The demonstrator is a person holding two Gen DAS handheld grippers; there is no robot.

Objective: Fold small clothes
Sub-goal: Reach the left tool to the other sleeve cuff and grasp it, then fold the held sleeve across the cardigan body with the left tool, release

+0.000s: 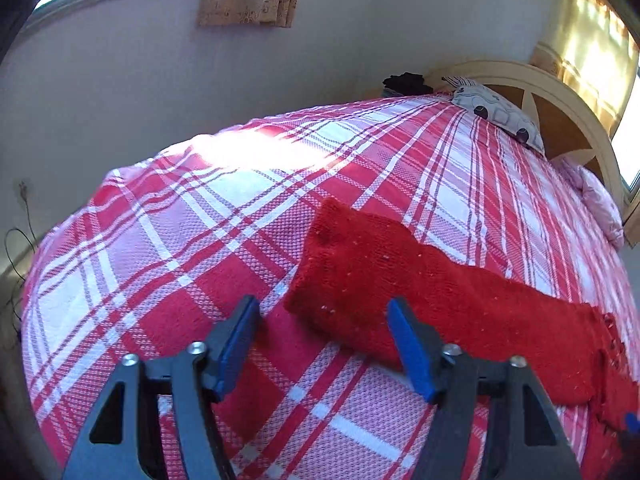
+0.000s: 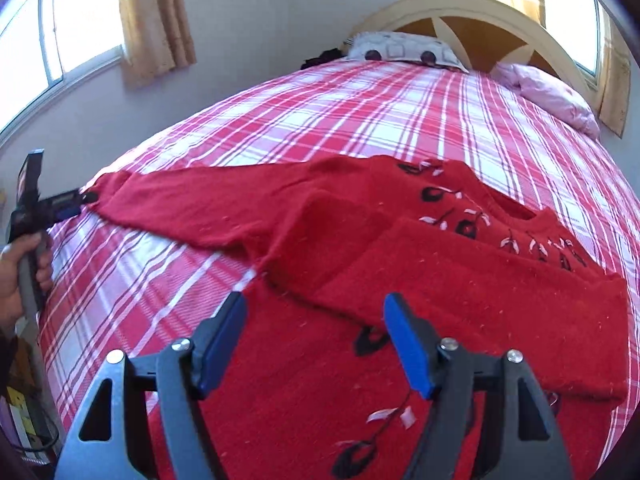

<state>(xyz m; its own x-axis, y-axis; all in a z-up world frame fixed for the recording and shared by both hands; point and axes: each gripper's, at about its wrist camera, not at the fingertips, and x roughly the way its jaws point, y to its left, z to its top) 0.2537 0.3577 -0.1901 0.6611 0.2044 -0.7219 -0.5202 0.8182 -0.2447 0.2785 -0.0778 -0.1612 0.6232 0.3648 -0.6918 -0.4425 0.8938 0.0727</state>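
A red knitted sweater [image 2: 400, 280] with black and white flower embroidery lies flat on the plaid bedspread [image 2: 360, 120]. One sleeve [image 2: 500, 300] is folded across its body. The other sleeve [image 1: 400, 272] stretches out to the left, and its cuff end lies between the fingers of my left gripper [image 1: 323, 302]. That gripper is open, and its blue pads [image 1: 408, 344] stand clear of the cloth. In the right wrist view the left gripper [image 2: 82, 202] sits at the cuff, held by a hand [image 2: 16, 276]. My right gripper [image 2: 316, 300] hovers open over the sweater's lower body, holding nothing.
A patterned pillow [image 2: 400, 50] and a pink pillow [image 2: 552, 96] lie against the curved headboard [image 2: 500, 20]. Dark clothing [image 1: 406, 82] sits at the bed's far corner. Curtained windows [image 2: 72, 32] line the wall. Cables [image 1: 16, 248] hang by the bed's left edge.
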